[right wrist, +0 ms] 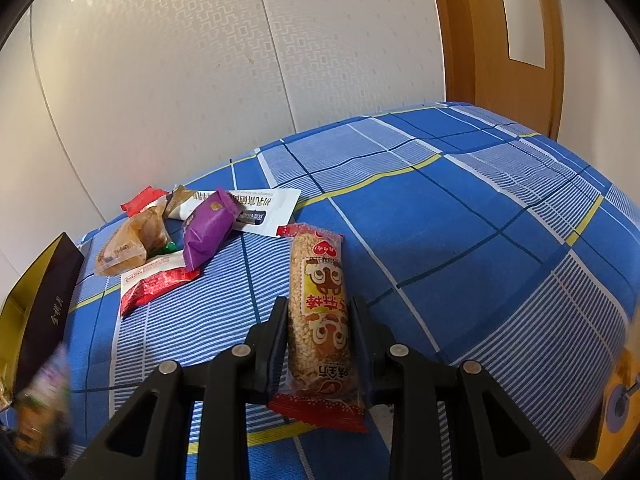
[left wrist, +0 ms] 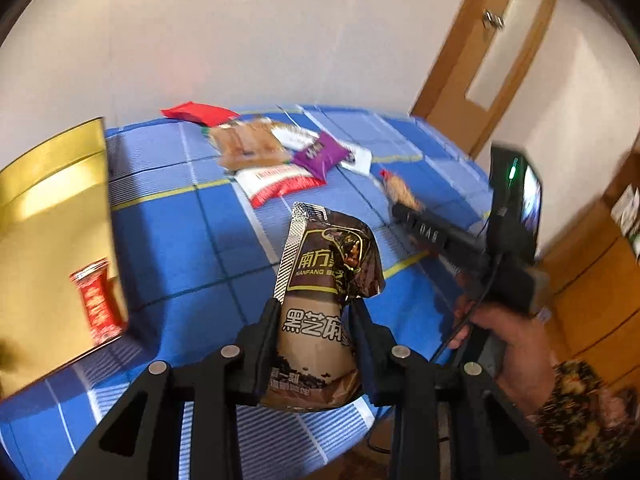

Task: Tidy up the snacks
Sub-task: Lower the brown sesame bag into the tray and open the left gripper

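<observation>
My left gripper (left wrist: 315, 308) is shut on a brown and beige sesame packet (left wrist: 332, 256), which stands upright between the pads above the blue checked tablecloth (left wrist: 180, 240). My right gripper (right wrist: 320, 304) is shut on a long rice-puff bar (right wrist: 318, 280) in a clear wrapper with red ends; the bar lies lengthwise between the fingers, low over the cloth. In the left wrist view that right gripper (left wrist: 404, 210) is at the right, held by a hand (left wrist: 512, 344). An open gold box (left wrist: 52, 216) stands at the left with a red packet (left wrist: 96, 300) inside.
A loose pile of snacks lies at the back of the table: a purple pack (right wrist: 208, 228), a brown bread pack (right wrist: 128, 248), a red and white pack (right wrist: 156, 284), a white sachet (right wrist: 272, 208). A wooden door (right wrist: 500, 40) is behind the table at the right.
</observation>
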Available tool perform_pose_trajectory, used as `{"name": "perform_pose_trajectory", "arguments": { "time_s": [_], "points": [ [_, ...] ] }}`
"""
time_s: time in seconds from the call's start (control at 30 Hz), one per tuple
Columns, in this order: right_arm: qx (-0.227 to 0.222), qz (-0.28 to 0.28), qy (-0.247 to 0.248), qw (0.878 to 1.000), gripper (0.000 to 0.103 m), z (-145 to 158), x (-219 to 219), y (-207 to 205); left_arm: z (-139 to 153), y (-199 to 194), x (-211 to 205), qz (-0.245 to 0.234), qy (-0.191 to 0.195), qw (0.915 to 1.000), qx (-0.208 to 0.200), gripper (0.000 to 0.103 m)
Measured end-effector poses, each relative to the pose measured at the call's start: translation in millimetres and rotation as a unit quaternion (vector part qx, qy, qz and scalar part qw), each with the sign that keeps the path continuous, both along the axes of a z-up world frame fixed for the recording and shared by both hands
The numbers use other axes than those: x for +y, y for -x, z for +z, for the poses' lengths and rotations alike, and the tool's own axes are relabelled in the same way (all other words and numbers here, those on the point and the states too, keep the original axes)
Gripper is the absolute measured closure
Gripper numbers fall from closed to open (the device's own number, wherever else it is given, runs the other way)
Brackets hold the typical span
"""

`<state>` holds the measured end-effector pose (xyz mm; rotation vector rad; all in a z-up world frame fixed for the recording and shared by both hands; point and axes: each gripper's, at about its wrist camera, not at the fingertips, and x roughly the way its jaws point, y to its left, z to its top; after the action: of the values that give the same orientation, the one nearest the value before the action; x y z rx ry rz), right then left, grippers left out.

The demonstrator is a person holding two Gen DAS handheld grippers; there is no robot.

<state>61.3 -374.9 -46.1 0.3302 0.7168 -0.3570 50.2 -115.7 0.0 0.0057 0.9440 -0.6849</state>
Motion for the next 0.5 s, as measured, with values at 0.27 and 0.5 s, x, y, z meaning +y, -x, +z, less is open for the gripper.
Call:
{"name": "perform_pose_trajectory", "arguments": {
  "time_s": [0.27, 0.5],
  "points": [
    [0.002, 0.004, 0.008, 1.0, 0.072, 0.0, 0.5, -0.4, 32.7, -7.7, 60.8, 0.081, 0.03, 0.9955, -0.037, 0.068],
    [0.0, 0.007, 0.008, 1.0, 0.072, -0.3, -0.1, -0.6, 27.8, -35.7, 137.0, 0.182, 0.013, 0.9829, -0.022, 0.068]
  ]
}}
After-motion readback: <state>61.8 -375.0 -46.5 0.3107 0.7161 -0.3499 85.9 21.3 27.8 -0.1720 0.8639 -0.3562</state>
